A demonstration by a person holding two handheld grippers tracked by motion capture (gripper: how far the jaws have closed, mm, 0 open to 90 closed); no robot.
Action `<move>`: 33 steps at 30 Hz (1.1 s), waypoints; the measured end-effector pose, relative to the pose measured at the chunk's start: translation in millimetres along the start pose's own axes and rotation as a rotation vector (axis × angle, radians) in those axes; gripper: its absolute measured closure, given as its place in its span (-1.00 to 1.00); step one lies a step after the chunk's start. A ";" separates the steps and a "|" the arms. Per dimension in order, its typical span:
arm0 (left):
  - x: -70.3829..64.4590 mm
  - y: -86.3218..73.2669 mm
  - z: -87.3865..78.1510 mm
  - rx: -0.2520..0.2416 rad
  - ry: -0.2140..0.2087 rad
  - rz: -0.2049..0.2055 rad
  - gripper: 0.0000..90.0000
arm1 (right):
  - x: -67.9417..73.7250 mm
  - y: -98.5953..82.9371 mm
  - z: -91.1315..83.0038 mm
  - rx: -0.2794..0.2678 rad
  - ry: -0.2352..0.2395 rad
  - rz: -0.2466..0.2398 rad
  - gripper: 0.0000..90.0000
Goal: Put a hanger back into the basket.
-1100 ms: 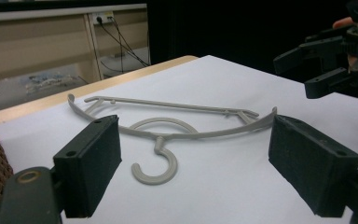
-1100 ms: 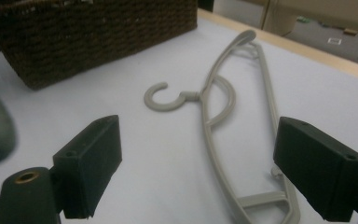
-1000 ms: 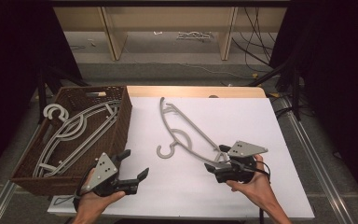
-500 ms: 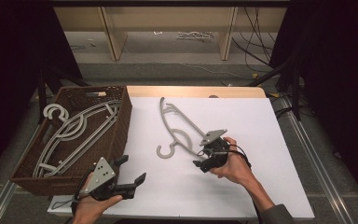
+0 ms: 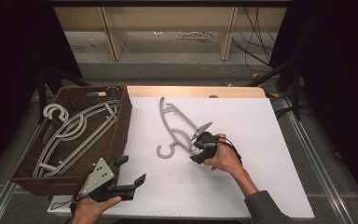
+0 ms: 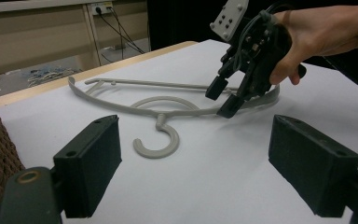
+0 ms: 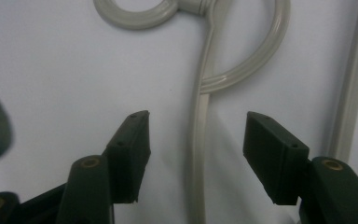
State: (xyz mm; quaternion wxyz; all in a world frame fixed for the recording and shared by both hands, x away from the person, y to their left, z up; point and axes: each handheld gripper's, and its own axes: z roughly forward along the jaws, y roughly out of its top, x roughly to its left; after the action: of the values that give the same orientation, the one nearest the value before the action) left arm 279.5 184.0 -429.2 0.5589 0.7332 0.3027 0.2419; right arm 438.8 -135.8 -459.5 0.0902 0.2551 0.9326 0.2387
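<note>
White bench (image 5: 242, 186) w/ grey hanger (image 5: 175, 123) lying flat at centre, wicker basket (image 5: 121, 126) at 9 o'clock. Right gripper (image 7: 193, 135) fingers wide apart astride its thin arm; left gripper (image 5: 129, 173) open, empty. Prob light, stiff, slick plastic; grip arm near hook.

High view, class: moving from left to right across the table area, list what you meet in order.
Wicker basket holding grey hangers → left tool, open, near the front edge → loose grey hanger on the white table → right tool, open, over that hanger's arm.
</note>
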 end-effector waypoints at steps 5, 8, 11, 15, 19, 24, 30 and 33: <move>0.9 -0.2 -0.1 -0.001 0.002 -0.003 -0.63 | -4.0 3.4 7.4 0.025 0.007 0.010 0.09; 0.5 -0.2 0.5 -0.003 -0.006 -0.005 -0.63 | -5.4 6.7 10.0 0.044 0.025 0.009 0.21; -0.7 -0.5 0.8 -0.002 -0.009 -0.006 -0.63 | -4.5 8.6 13.5 0.062 0.036 0.024 0.27; 0.2 0.0 0.8 -0.003 -0.011 0.009 -0.63 | -5.6 11.7 13.2 0.085 0.033 0.035 0.42; -0.1 -0.1 0.8 -0.004 -0.011 0.004 -0.63 | -5.2 15.5 14.1 0.112 0.027 0.027 0.54; 0.2 -0.2 1.2 0.000 -0.013 0.013 -0.62 | -6.3 19.6 15.4 0.135 0.040 0.033 0.65; -0.6 -1.0 2.0 0.004 -0.016 0.005 -0.62 | -12.3 22.9 16.4 0.159 0.052 0.078 0.79; -0.8 -1.3 2.2 0.010 -0.014 0.005 -0.62 | -11.2 23.9 16.7 0.166 0.040 0.088 0.81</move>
State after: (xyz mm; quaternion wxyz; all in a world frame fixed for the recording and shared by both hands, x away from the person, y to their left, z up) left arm 280.2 182.2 -431.1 0.5566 0.7386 0.2979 0.2366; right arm 463.4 -116.9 -461.7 0.0394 0.2978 0.9387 0.1692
